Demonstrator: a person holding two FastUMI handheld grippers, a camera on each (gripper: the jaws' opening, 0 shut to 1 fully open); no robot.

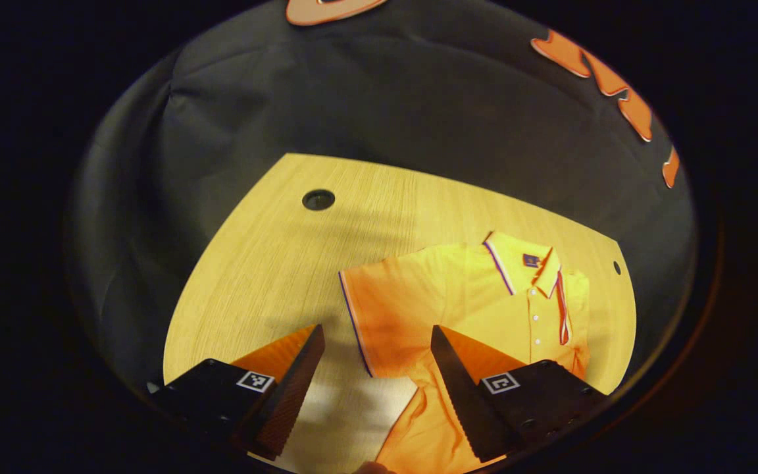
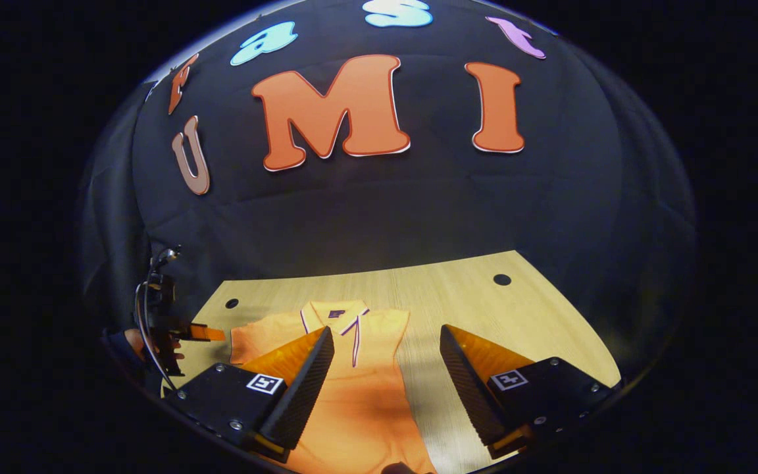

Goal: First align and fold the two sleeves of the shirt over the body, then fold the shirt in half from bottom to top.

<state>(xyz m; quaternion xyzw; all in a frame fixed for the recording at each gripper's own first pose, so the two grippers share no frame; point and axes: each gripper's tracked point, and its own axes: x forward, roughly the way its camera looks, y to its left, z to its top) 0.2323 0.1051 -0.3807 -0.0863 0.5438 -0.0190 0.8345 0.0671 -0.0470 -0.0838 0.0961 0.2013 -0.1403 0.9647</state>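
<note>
An orange polo shirt [image 1: 484,296] is seen lying flat on the light wooden counter [image 1: 274,263], collar toward the far edge and button placket facing up. In the left gripper view, one short sleeve [image 1: 379,309], edged with a dark stripe, is spread out to the left of the body, and its cuff lies between the two fingers of the left gripper [image 1: 377,336]. The jaws of this gripper are held wide apart above the counter, with nothing clamped between them; whether the right-hand finger touches the fabric cannot be told. A round hole [image 1: 318,199] is seen in the counter at the far left, and a smaller one [image 1: 616,267] near the far right corner.

In the right gripper view, the shirt [image 2: 366,395] is seen lengthwise, its collar [image 2: 334,315] at the far end and its body running toward the near edge. The right gripper [image 2: 387,342] is held over the shirt's right side, its jaws likewise wide apart and gripping nothing. At the far left of this view, the left gripper [image 2: 168,332] is seen beside the shirt's other sleeve, held by a hand [image 2: 134,342].
</note>
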